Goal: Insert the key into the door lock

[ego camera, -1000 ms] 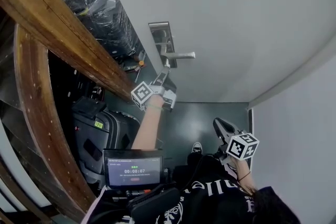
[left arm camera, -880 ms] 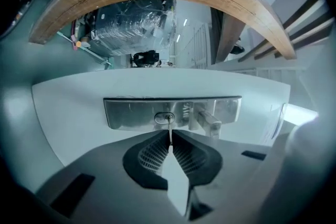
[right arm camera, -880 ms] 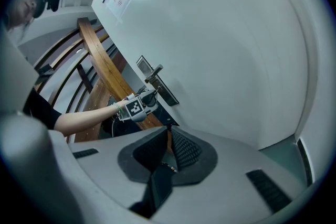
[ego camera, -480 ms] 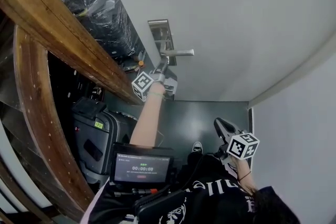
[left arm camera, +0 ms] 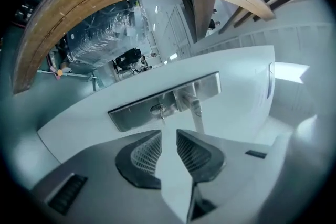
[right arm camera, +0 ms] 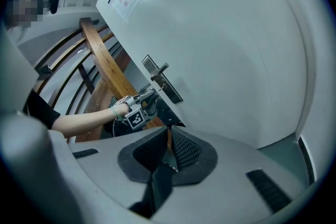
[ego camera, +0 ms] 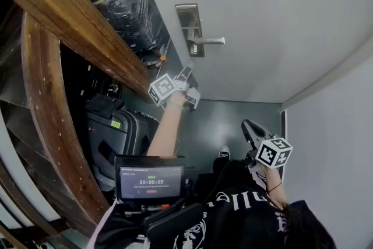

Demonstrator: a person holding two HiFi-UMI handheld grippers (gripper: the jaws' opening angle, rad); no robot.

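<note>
Key (left arm camera: 158,111) looks seated in the cylinder on the lock plate (left arm camera: 131,113), just left of the door handle (left arm camera: 195,108), so I judge the insert done; at most a turn or a check is left. Left claw (left arm camera: 168,135) has its jaws apart with nothing between, aimed straight at the keyhole and near it but not touching, arm stretched out to the door (ego camera: 262,9). Right claw (right arm camera: 169,136) is low by the body at the near right, jaws almost together, empty.

Brushed-metal lock plate (ego camera: 185,17) on smooth matt door (ego camera: 262,9), glossy wooden rail (ego camera: 64,11).
</note>
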